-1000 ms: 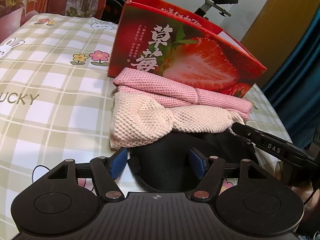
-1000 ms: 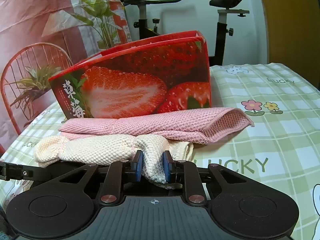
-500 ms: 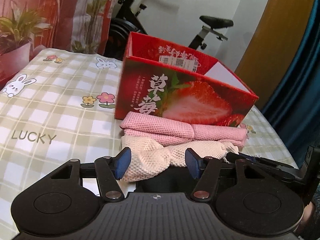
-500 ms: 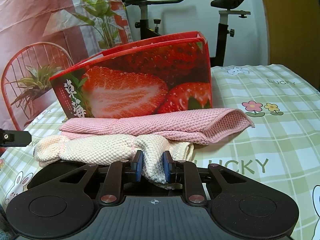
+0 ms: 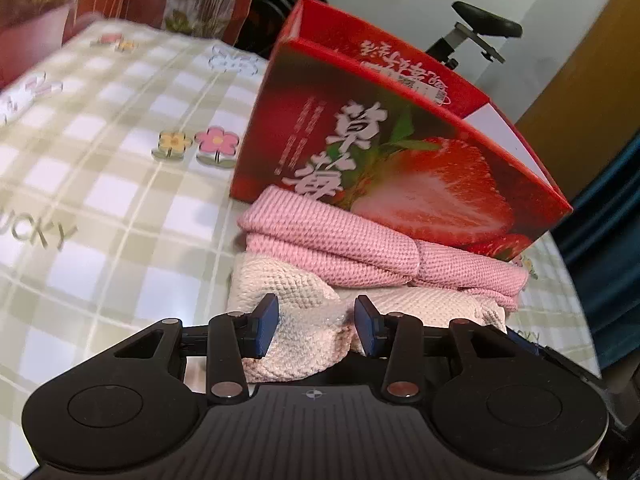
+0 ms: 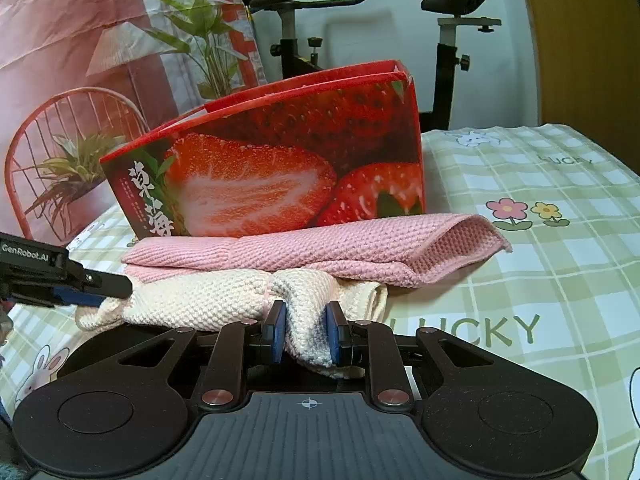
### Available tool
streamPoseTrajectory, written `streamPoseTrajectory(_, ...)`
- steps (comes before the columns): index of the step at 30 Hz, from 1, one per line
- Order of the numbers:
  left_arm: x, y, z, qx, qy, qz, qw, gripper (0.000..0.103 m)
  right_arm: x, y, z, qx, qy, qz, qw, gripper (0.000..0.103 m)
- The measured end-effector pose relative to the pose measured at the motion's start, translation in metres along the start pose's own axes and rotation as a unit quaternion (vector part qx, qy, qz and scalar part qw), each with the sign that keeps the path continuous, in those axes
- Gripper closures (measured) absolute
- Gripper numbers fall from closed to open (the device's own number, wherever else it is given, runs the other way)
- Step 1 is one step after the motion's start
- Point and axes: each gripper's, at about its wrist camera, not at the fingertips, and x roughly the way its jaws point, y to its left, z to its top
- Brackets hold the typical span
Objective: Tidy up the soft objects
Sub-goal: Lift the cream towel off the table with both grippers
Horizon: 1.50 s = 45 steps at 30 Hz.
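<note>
Nearest the right wrist camera, the right gripper (image 6: 306,330) has its jaws closed on a bunched fold of the cream waffle-weave cloth (image 6: 208,304), the blue pads (image 6: 278,330) pressing the fabric from both sides. In the left wrist view, the left gripper (image 5: 316,326) straddles the other end of the same cream cloth (image 5: 296,320); its jaws have just been closing and stand partly open, with the cloth bulging between them. The blue pads (image 5: 268,326) lie at or just beside the fabric, and I cannot tell whether they press on it yet. From the right wrist camera the left gripper's finger (image 6: 68,284) reaches in from the left edge to the cloth's end.

The cream cloth lies on the counter (image 6: 540,272), which is covered by a green-and-white checked tablecloth (image 5: 100,200) printed with flowers and rabbits. Folded on top of it, and overlapping its far edge, is a pink waffle-weave cloth (image 6: 320,244), also seen in the left view (image 5: 340,248).

Just behind both cloths stands an open red strawberry box (image 6: 280,168), touching the pink cloth. Only its inner walls show (image 5: 400,68); what lies inside cannot be seen.

Beyond the counter's far edge are an exercise bike (image 6: 448,40) and a red wire chair (image 6: 60,152) holding a plant.
</note>
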Motion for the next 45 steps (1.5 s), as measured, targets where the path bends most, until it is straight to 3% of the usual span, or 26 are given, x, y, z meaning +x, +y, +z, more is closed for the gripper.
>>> streamPoseTrajectory(7,0.003,0.024,-0.004,-0.067,-0.001,-0.044,0.9968,0.057,0.001,0.0,0.0,0.0,0.001,0.0,1.0,0.083)
streamPoseTrajectory(10,0.006,0.023,-0.003,-0.08,0.0,-0.059,0.9951,0.048,0.001,0.0,0.0,-0.003,0.001,-0.001,1.0,0.083)
streamPoseTrajectory(13,0.008,0.017,-0.003,-0.071,0.001,-0.063,0.9955,0.041,0.001,0.0,0.0,-0.002,0.001,-0.001,1.0,0.083)
streamPoseTrajectory(23,0.01,0.001,-0.015,-0.049,-0.01,-0.062,0.9968,0.041,0.001,0.006,-0.002,-0.024,0.002,0.004,1.0,0.083)
streamPoseTrajectory(25,0.009,0.001,-0.018,-0.047,-0.018,-0.062,0.9968,0.042,0.0,0.007,-0.002,-0.026,0.001,0.007,1.0,0.083)
streamPoseTrajectory(27,0.008,-0.001,-0.022,-0.034,-0.024,-0.05,0.9978,0.051,0.0,0.008,-0.001,-0.028,0.0,0.008,1.0,0.083)
streamPoseTrajectory(28,0.007,-0.002,-0.023,-0.026,-0.026,-0.041,0.9985,0.06,0.0,0.008,-0.002,-0.029,0.0,0.008,1.0,0.083)
streamPoseTrajectory(45,-0.011,0.003,-0.028,-0.012,-0.059,-0.053,0.9968,0.067,-0.008,0.007,0.0,-0.029,-0.015,0.024,0.999,0.084)
